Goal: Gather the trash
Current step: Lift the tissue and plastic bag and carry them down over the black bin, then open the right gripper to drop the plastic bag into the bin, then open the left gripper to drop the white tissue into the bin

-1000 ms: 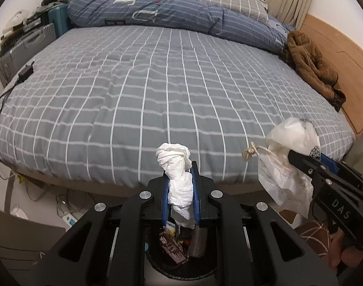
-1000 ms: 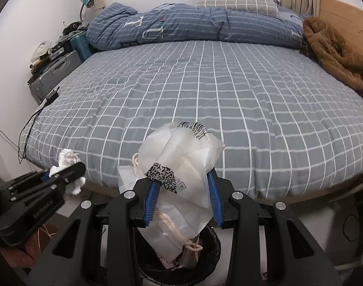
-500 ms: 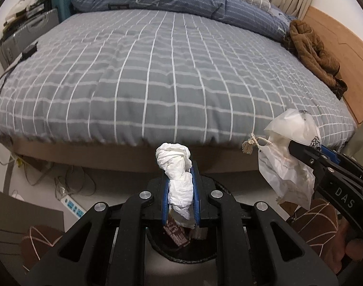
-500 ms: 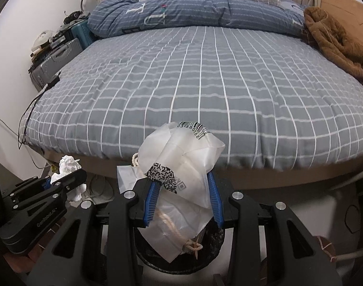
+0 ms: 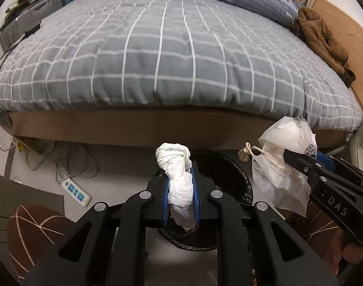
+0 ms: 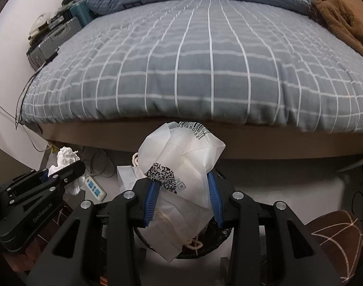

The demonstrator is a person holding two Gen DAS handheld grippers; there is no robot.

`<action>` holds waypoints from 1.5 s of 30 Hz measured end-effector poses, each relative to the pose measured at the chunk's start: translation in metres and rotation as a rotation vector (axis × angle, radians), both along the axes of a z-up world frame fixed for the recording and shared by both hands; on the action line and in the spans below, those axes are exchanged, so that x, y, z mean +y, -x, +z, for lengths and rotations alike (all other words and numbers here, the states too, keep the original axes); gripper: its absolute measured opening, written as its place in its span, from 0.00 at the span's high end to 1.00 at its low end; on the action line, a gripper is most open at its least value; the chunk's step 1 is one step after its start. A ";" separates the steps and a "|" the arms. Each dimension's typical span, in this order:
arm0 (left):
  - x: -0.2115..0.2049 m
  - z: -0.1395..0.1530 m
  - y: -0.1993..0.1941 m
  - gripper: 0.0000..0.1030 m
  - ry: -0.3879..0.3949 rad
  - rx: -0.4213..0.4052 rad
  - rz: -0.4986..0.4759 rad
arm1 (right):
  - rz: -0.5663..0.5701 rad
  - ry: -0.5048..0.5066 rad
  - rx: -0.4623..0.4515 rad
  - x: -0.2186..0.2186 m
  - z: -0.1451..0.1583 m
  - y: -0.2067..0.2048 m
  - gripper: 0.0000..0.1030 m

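Since one second ago both grippers have gone down, from the level of the bed top to below the mattress edge, and the black trash bin (image 5: pixel 231 205) now shows more fully under them.

There are two grippers and two pieces of trash, one in each. The left gripper (image 5: pixel 181 197) is clenched on one crumpled white tissue (image 5: pixel 177 178); the tissue is twisted, stands above the blue pads and hangs a little under them, over the near left part of the bin. The right gripper (image 6: pixel 183 197) grasps one translucent white plastic bag (image 6: pixel 181 166). The bag is wrinkled, has a barcode at the top, a QR code label at the left and a beige rope handle (image 5: pixel 247 153); its lower end hangs over the bin.

Far behind is one bed (image 5: pixel 171 47) with a grey checked cover. One white power strip (image 5: pixel 76 191) lies on the floor at the left.
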State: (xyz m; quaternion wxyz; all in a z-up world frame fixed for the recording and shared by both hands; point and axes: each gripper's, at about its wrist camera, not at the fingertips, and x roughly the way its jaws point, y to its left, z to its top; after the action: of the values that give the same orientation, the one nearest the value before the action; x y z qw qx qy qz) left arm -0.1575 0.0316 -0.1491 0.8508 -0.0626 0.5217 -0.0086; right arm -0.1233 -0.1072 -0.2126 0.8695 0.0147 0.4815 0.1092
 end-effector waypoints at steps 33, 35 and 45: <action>0.031 -0.075 -0.014 0.85 0.025 0.142 0.036 | 0.061 0.090 0.171 0.029 -0.085 -0.013 0.34; 0.025 -0.075 -0.017 0.85 0.026 0.138 0.018 | 0.050 0.098 0.155 0.024 -0.081 -0.013 0.29; -0.022 -0.075 -0.029 0.85 0.025 0.131 -0.076 | -0.031 0.134 0.077 -0.025 -0.051 -0.010 0.13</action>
State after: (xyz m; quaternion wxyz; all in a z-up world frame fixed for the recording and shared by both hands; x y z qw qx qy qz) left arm -0.1283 0.0094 -0.2243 0.8131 -0.0538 0.5780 -0.0433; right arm -0.1128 -0.1323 -0.2634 0.8510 -0.0319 0.5205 0.0625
